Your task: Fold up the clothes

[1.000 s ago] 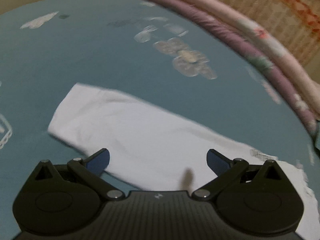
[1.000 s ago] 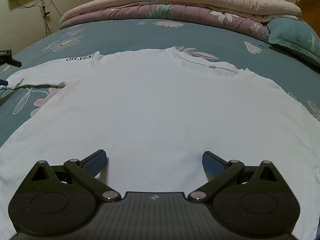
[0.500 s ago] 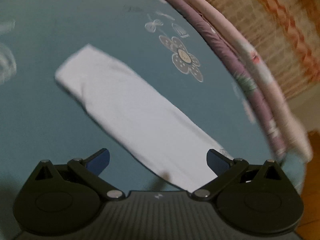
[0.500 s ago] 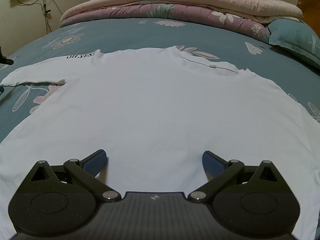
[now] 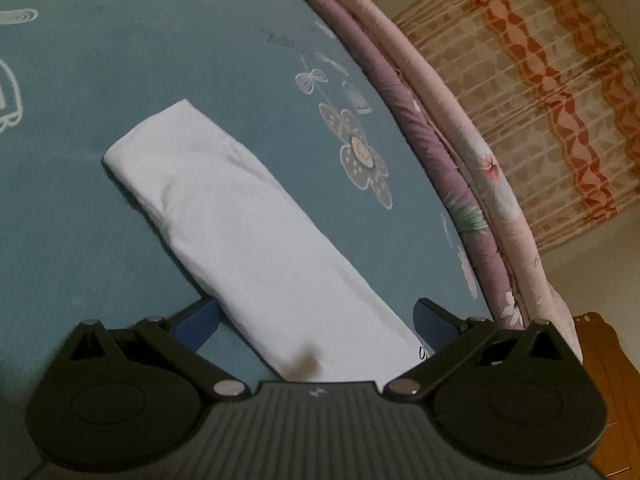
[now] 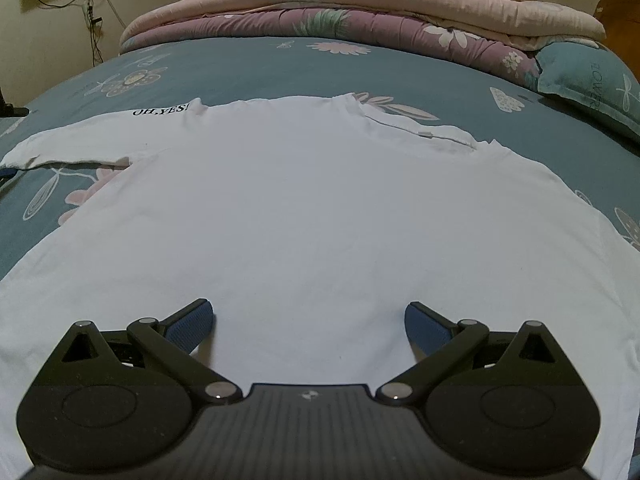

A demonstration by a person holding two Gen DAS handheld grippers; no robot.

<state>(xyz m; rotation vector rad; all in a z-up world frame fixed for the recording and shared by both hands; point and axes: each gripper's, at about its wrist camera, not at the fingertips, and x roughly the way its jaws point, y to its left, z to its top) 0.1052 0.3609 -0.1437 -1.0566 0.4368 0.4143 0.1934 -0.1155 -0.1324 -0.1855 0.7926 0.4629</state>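
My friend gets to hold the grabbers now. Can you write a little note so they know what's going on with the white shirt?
Left gripper: open, holding nothing, hovering over the shirt's left sleeve, which lies stretched out flat on the teal bedsheet.
Right gripper: open, holding nothing, low over the bottom part of the white T-shirt.
The shirt lies spread flat, with the words OH, YES! near the sleeve.
Done: shirt laid out and smoothed.
Left: all the folding. No fold shows yet. Probably begin with that sleeve.
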